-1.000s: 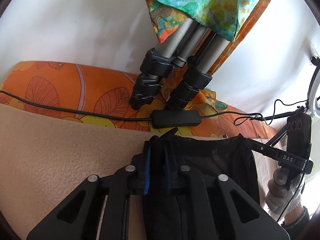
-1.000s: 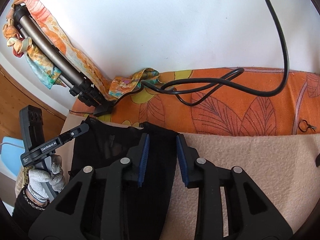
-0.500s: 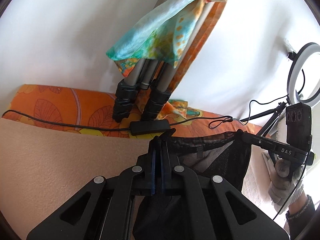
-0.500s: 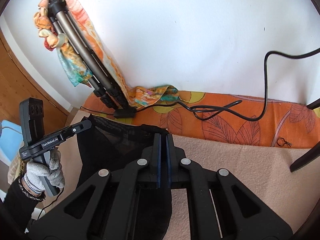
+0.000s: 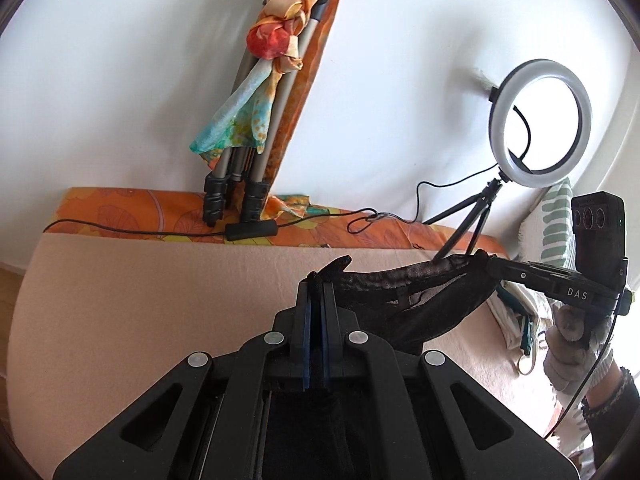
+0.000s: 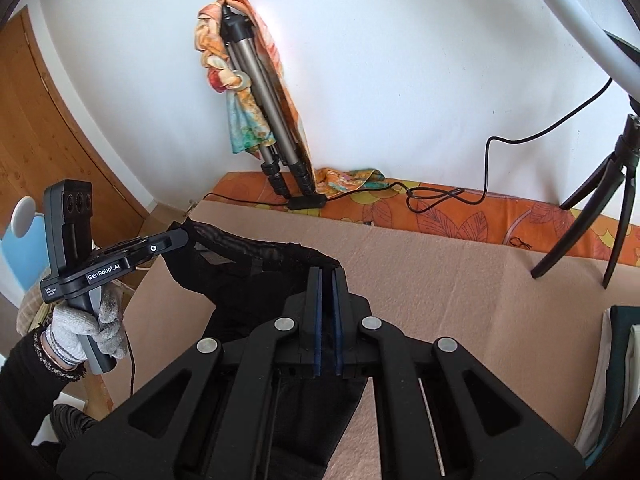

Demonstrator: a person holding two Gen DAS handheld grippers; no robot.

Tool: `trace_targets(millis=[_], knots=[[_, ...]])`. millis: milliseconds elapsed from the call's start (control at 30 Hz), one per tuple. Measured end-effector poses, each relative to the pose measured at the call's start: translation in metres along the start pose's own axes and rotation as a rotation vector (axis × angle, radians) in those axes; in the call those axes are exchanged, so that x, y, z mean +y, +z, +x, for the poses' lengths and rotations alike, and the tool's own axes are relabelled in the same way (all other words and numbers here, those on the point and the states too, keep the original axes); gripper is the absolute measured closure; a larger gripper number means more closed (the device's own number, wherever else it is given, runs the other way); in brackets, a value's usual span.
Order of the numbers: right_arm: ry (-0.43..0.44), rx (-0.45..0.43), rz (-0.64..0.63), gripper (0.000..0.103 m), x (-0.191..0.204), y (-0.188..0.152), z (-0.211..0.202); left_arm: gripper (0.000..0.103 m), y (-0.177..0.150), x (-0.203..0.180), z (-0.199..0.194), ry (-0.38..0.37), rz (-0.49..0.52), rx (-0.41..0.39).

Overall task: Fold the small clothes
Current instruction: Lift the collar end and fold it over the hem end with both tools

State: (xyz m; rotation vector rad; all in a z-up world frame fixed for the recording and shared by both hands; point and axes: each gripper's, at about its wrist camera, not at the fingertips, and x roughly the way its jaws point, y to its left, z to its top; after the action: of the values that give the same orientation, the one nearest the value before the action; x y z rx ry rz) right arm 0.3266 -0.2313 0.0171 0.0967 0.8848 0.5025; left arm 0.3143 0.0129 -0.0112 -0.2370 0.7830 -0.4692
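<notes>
A small black mesh garment (image 5: 420, 304) hangs stretched by its top edge between both grippers, above the beige blanket (image 5: 140, 300). In the left wrist view my left gripper (image 5: 316, 280) is shut on one corner of that edge. The right gripper (image 5: 486, 259) holds the far corner, with a gloved hand below it. In the right wrist view my right gripper (image 6: 327, 273) is shut on the black garment (image 6: 248, 276), whose fabric drops under the fingers onto the blanket (image 6: 440, 280). The left gripper (image 6: 185, 235) pinches the other corner at the left.
A folded tripod wrapped in a colourful scarf (image 5: 256, 152) leans on the white wall. A black cable with an inline box (image 5: 252, 231) lies on the orange floral sheet (image 5: 120, 208). A ring light (image 5: 540, 120) on a small stand (image 6: 600, 208) is at the right. Folded cloth (image 6: 616, 360) lies near the right edge.
Both grippers closed fully on the garment's top edge, then rose and pulled back, lifting the black garment off the blanket and stretching it between them.
</notes>
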Motion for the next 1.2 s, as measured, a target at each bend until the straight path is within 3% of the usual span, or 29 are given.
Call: trace_targets(millis=[400, 667, 833, 1133, 1200], knots=[[0.008, -0.005, 0.016, 0.098, 0.048, -0.110, -0.051, 0.101, -0.111, -0.016, -0.065, -0.008, 0.017, 0.040], [-0.026, -0.029, -0.001, 0.097, 0.062, -0.184, -0.068, 0.101, -0.164, -0.019, -0.081, -0.008, 0.066, 0.067], [-0.064, -0.016, -0.047, 0.097, 0.066, -0.212, -0.066, 0.100, -0.180, -0.022, -0.088, -0.010, 0.104, 0.059], [-0.162, 0.017, -0.172, 0.097, 0.069, -0.246, -0.089, 0.097, -0.223, -0.038, -0.102, -0.012, 0.262, 0.166], [-0.136, 0.013, -0.148, 0.097, 0.064, -0.253, -0.102, 0.097, -0.228, -0.038, -0.110, 0.005, 0.290, 0.172]])
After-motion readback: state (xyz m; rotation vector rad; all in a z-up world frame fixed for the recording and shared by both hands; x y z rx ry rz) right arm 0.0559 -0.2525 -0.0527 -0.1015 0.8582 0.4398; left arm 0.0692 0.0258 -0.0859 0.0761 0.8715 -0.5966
